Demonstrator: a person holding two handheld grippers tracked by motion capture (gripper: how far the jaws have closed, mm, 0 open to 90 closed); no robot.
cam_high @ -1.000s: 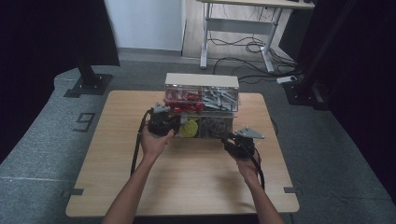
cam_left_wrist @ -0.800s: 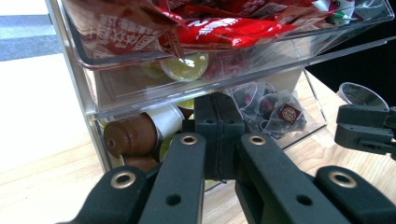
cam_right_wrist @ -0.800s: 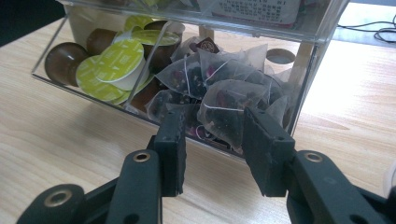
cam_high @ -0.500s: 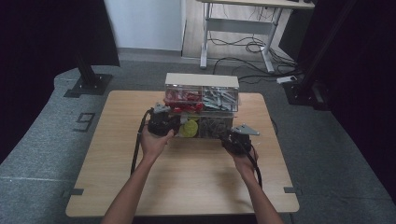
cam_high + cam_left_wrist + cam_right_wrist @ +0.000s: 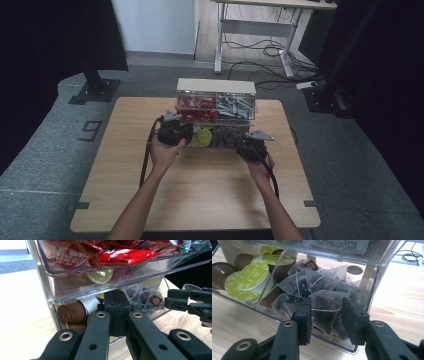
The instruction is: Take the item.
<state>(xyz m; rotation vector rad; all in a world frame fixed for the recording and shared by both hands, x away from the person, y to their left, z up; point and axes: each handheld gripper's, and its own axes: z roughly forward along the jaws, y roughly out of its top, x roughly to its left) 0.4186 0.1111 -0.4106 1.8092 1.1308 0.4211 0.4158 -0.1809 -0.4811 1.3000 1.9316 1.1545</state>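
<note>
You hold two grippers at the near front of a clear organizer (image 5: pixel 215 107) that stands on the wooden bench (image 5: pixel 200 180). Your left gripper (image 5: pixel 117 305) has its fingers pressed flat together, tips up against the front of the lower drawer at its left compartment, with nothing caught between them. Just behind those fingers lie coffee capsules; the left gripper view shows two brown ones clearly, the nearest brown capsule (image 5: pixel 72 312) just left of the fingertips behind the clear wall. Your right gripper (image 5: pixel 325 321) has its fingers spread partway and has just been closing them a little; they stand at the front wall of the lower drawer's right compartment, and a tea bag (image 5: pixel 324 306) sits behind that wall in line with the gap, not pinched. That compartment holds a heap of pyramid tea bags too tangled to count. Left of it are four green-lidded capsules (image 5: pixel 253 273) that you can make out. Farther back and above, the upper drawer carries red packets (image 5: pixel 125 252), their number unclear, and pale sachets (image 5: pixel 235 105) on the right.
</note>
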